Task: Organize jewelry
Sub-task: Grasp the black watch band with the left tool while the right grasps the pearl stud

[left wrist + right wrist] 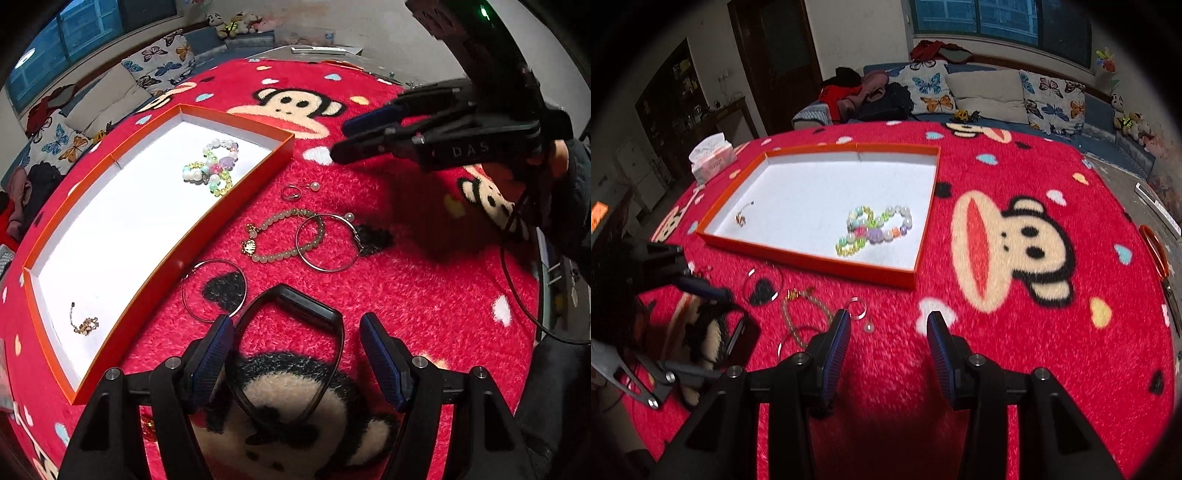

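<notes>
Fuzzy red monkey-print blanket [424, 280] covers the tabletop, w/ a sofa and window behind. Nearest, the left gripper [295, 354] has jaws wide open, empty, straddling a rigid black band [295, 325]; I'd lower so both pads bracket its near loop, then close w/o digging into pile. Beyond lie thin wire hoops [327, 242], a pale bead bracelet [284, 236], a small ring [291, 192]; right gripper [886, 325], jaws approx half open, holds nothing; farthest, the orange tray [155, 236], white-lined, holds pastel beads [214, 168] + a fine chain [85, 325].
</notes>
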